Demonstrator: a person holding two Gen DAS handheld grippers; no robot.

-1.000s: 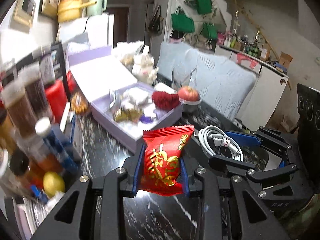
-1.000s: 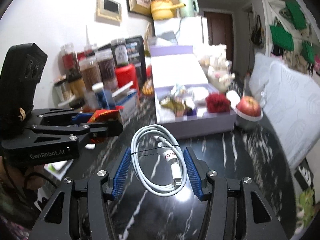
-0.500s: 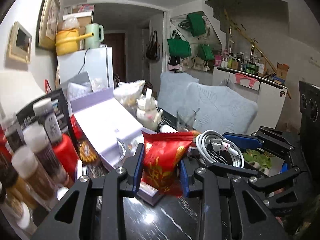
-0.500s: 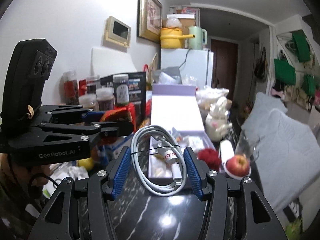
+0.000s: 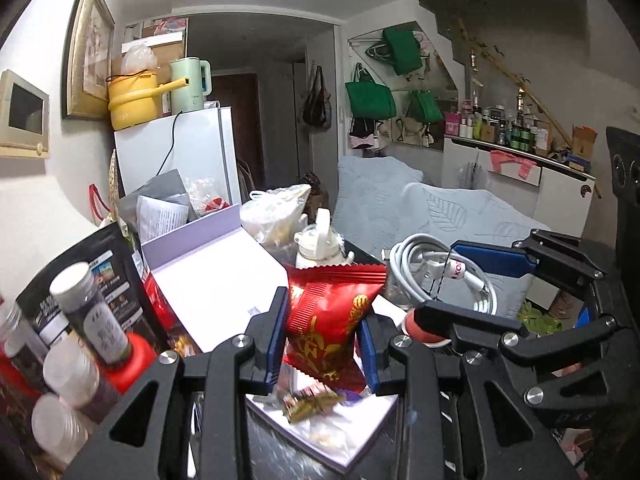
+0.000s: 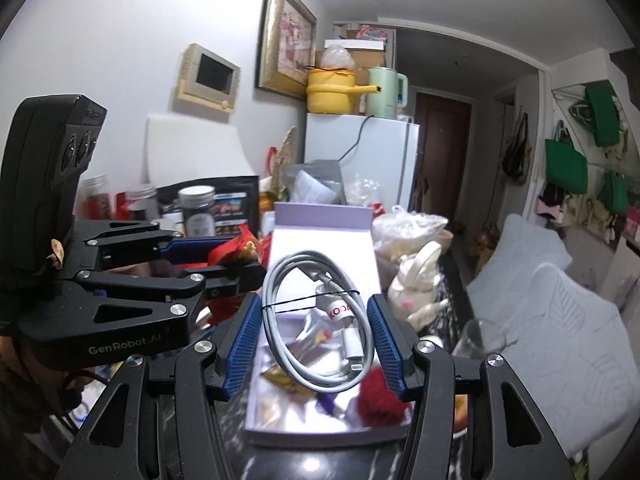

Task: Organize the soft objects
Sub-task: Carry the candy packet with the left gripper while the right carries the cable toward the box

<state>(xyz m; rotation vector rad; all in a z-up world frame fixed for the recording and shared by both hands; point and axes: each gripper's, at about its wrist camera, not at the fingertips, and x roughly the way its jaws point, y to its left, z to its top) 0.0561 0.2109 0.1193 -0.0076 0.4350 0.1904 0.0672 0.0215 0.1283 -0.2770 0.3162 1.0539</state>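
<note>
Two tongs in your hands, left tongs [image 5: 322, 344] clamped on crinkly red foil snack packet [image 5: 326, 320], right tongs [image 6: 320, 344] clamped on coiled white charging cable [image 6: 316, 320], both above open lilac cardboard box [image 6: 320, 424], black marble bench [image 6: 320, 464] beneath.

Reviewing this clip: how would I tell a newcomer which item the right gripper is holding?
Find the open lilac box on the dark table. Above it, the right gripper pinches a coiled white cable between blue pads. Unlike the red snack packet in the left gripper, it is a looped cord tied with a thin black band.
</note>
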